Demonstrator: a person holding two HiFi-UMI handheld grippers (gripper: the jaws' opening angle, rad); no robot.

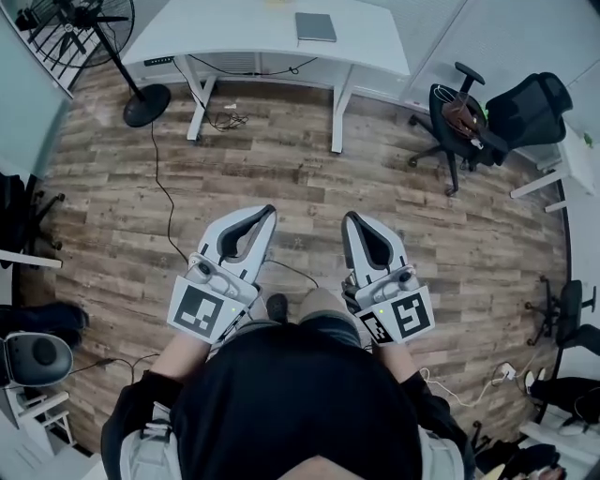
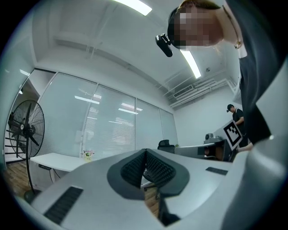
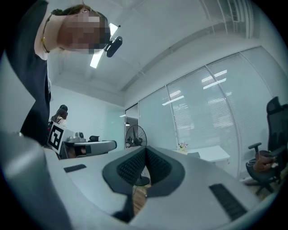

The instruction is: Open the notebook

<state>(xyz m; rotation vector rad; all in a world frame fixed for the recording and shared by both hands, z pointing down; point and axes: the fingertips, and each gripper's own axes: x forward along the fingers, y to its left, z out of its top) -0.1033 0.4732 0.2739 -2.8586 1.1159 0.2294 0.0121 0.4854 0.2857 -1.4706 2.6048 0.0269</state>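
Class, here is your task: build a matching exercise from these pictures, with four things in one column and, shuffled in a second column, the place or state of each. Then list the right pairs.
Column A
1. notebook
2. fan
3. office chair
4. left claw

Column B
a. shut, with nothing in it
b. lies closed on the white desk
c. black, on the floor to the right of the desk
d. stands on the floor to the left of the desk

Pairs: 1-b; 2-d; 3-c; 4-a
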